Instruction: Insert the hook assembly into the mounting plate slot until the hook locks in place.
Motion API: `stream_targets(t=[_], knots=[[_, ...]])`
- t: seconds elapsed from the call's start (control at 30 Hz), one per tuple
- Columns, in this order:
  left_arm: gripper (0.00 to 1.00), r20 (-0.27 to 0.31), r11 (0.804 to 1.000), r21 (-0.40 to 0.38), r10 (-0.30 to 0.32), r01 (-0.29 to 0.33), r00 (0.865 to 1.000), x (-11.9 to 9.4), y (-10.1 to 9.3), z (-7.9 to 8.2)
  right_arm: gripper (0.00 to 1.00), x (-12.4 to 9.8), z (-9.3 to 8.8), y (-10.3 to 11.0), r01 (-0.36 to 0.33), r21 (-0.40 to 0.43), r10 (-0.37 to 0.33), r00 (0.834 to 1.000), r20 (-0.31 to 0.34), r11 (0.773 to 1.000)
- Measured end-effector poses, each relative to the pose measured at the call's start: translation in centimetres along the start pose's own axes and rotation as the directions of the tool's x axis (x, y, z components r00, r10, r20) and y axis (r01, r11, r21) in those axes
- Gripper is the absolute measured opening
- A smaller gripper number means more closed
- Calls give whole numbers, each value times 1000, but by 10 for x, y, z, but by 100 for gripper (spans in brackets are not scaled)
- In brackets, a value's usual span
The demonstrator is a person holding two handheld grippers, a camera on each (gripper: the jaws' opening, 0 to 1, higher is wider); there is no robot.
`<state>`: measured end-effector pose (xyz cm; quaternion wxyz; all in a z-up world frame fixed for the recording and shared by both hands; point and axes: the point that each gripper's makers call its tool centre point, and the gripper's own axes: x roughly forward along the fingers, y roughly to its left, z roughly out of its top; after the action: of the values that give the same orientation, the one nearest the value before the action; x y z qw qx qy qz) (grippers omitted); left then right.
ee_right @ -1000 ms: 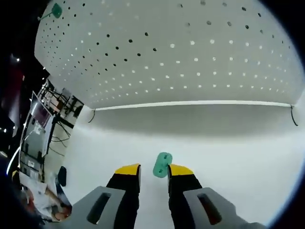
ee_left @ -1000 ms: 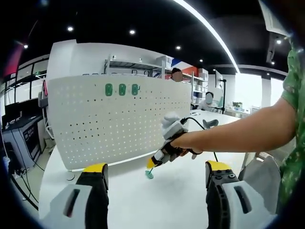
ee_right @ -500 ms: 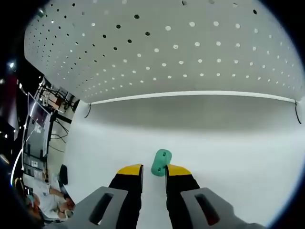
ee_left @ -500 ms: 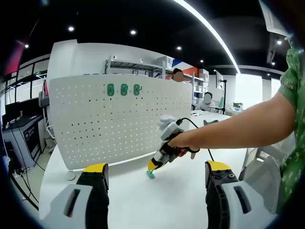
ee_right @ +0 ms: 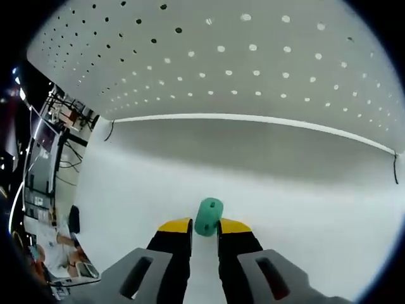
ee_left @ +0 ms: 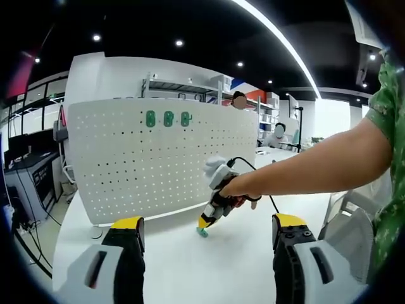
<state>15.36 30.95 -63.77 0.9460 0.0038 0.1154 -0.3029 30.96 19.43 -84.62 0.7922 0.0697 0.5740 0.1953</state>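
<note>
Left gripper view | pegboard (ee_left: 158, 158) upright on table (ee_left: 209, 266) | three mounted hooks (ee_left: 168, 118)

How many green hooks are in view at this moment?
4. Three hooks hang in a row near the top of the pegboard; a fourth hook is clamped in the right gripper, low over the table. None seems hidden.

— Any writing to read on the pegboard (ee_left: 158, 158) or the counter (ee_left: 190, 266)?
— None. No words, labels or numbers are legible on either, nor on the shelves behind the pegboard.
</note>
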Motion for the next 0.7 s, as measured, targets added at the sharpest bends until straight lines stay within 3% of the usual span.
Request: stream_targets(t=[0.7], knots=[[85,-2,1000,-11,6,-6,1000,2,4,-1,8,7,-2,-3,11,-48,-12,999,-32,999]])
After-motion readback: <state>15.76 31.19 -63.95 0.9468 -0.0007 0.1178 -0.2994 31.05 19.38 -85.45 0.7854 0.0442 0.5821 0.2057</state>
